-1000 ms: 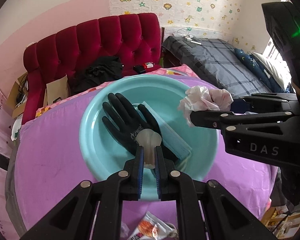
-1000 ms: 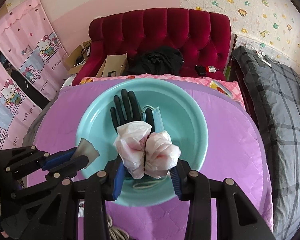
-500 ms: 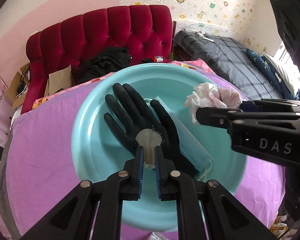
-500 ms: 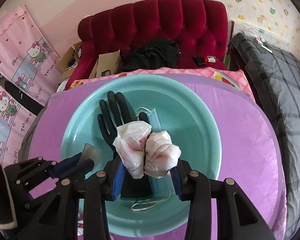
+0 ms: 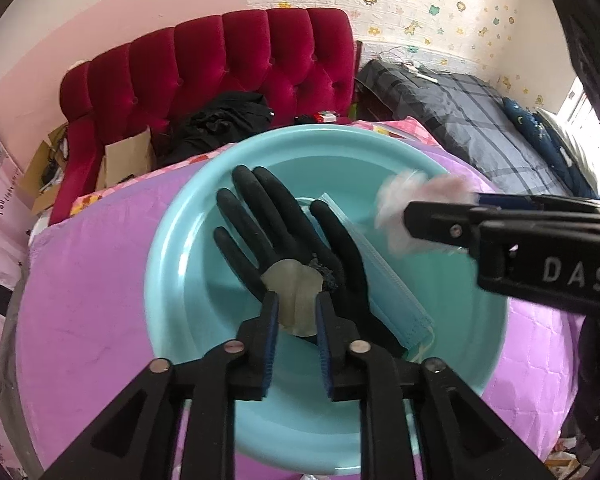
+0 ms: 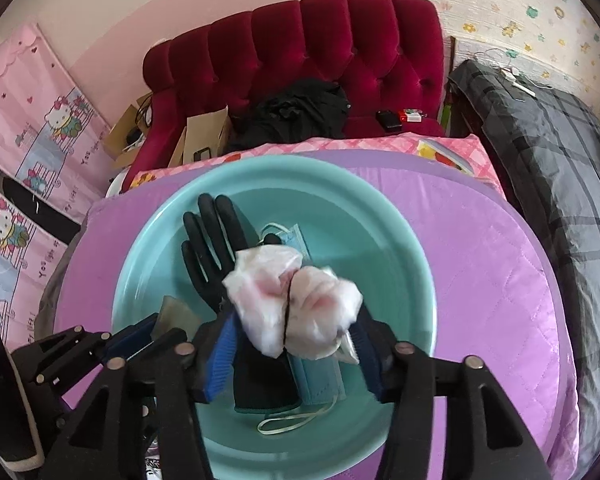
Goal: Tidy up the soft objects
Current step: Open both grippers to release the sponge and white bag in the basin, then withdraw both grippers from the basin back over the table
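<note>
Both my grippers hang over the round teal plastic basin (image 6: 412,248) on the purple quilted tabletop (image 6: 492,264).

Left gripper (image 5: 297,312): jaws just eased apart; the translucent yellowish floppy piece (image 5: 296,296) sits between them, pad contact unclear.

Right gripper (image 6: 296,344): jaws just widened around the crumpled pink-white plastic bag (image 6: 292,300), which looks blurred, perhaps dropping.

Risk: the light bag could snag a pad or drift past the rim.

In the basin: black rubber-coated glove (image 5: 284,240), light-blue face mask (image 5: 392,300) beside it, so landing room is crowded.

Beyond the far edge: red tufted sofa (image 6: 320,52).
</note>
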